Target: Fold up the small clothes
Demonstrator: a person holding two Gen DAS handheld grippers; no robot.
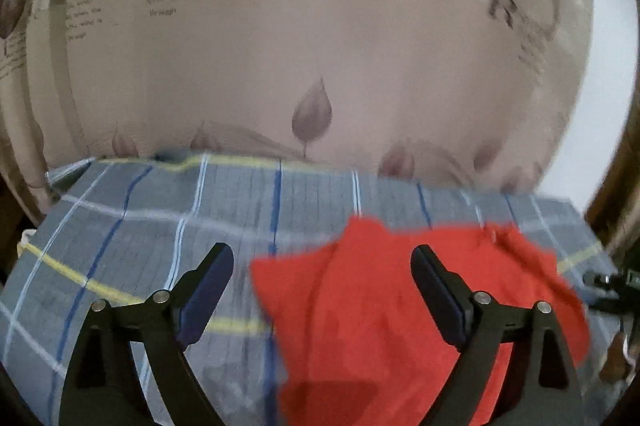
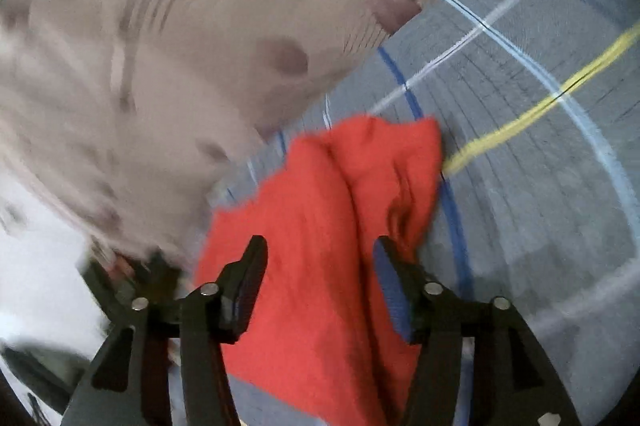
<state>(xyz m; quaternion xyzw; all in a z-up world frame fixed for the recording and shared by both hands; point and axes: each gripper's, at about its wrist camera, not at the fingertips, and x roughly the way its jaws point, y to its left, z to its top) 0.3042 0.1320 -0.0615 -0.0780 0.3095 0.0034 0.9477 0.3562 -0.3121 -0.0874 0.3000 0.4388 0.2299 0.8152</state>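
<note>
A small red garment point(image 1: 380, 314) lies crumpled on a grey plaid cloth point(image 1: 160, 226). In the left wrist view my left gripper point(image 1: 324, 266) is open above it, its right finger point(image 1: 436, 290) over the red cloth and its left finger over the plaid. In the right wrist view the red garment point(image 2: 328, 226) lies bunched between and ahead of the fingers of my right gripper point(image 2: 320, 254), which is open. Neither gripper holds the garment. Both views are blurred.
A beige curtain point(image 1: 320, 46) with leaf prints and text hangs behind the plaid surface, and shows at the left of the right wrist view point(image 2: 140, 66). A dark object point(image 1: 612, 290), perhaps the other gripper, is at the right edge. Plaid cloth point(image 2: 540, 166) extends to the right.
</note>
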